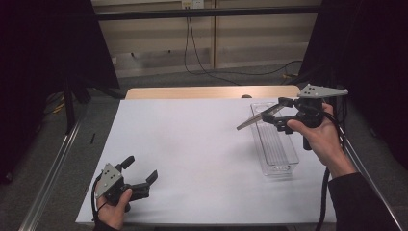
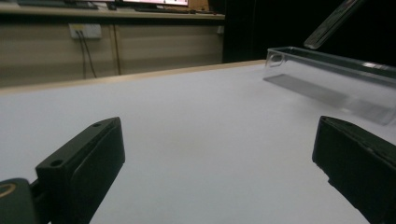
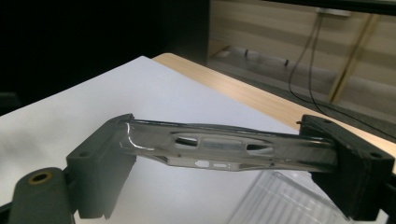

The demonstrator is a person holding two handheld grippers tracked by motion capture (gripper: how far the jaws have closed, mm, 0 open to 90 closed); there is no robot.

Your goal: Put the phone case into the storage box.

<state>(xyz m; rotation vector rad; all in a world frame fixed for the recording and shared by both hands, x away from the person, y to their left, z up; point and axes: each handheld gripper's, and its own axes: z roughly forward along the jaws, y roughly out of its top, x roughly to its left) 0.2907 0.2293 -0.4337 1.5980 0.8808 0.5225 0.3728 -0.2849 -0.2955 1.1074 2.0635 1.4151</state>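
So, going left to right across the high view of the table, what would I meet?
Left gripper, held open low at the near corner → metal tongs, pointing left from the right gripper → clear plastic tray → right gripper, shut on the tongs above the tray.

Open jaws face a clear tray (image 2: 327, 70) on white paper (image 2: 196, 121).

Legible text, labels, brands, numbers, signs: none showing. The metal utensil (image 3: 224, 149) held in the right gripper (image 1: 284, 114) is showing only cut-out slots, no readable stamp. The clear plastic tray (image 1: 284, 159), the white table cover (image 1: 192, 154) and the left gripper (image 1: 139, 171) are bearing no lettering. The wall socket plate (image 2: 84, 31) is appearing blank.
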